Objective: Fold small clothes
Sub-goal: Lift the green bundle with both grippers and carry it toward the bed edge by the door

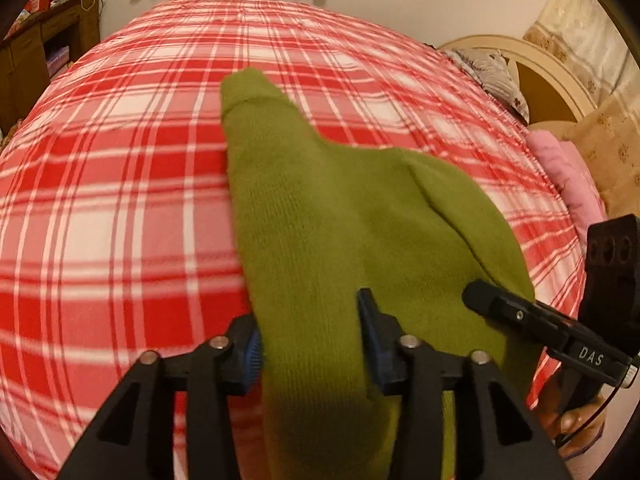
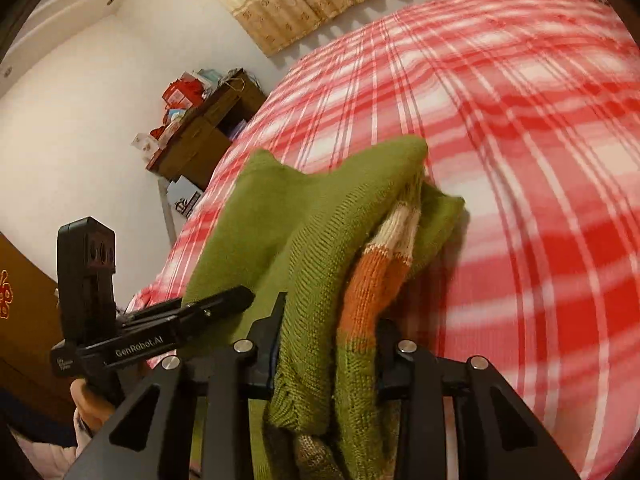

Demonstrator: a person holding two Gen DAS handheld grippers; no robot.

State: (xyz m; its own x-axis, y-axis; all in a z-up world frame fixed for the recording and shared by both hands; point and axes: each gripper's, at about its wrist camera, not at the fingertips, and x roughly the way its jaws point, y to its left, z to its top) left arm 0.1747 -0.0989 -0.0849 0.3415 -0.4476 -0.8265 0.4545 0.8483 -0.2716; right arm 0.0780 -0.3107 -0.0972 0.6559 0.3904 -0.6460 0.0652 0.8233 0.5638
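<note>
A green knitted sweater point(image 1: 340, 208) hangs bunched over a bed with a red and white checked cover point(image 1: 120, 200). One sleeve point(image 1: 248, 112) trails away across the cover. My left gripper point(image 1: 312, 328) is shut on a thick fold of the sweater, blue pads on either side. To its right my right gripper point(image 1: 480, 296) reaches into the same cloth. In the right wrist view my right gripper point(image 2: 332, 320) is shut on layers of the sweater point(image 2: 312, 208), where an orange and white striped part point(image 2: 372, 280) shows. My left gripper point(image 2: 240, 296) is at the left.
A wooden cabinet point(image 1: 48, 48) with boxes on top point(image 2: 188, 92) stands beside the bed. A headboard point(image 1: 540, 80), a patterned pillow point(image 1: 492, 72) and pink cloth point(image 1: 568, 176) lie along the bed's right side. The checked cover point(image 2: 520, 160) stretches wide beyond the sweater.
</note>
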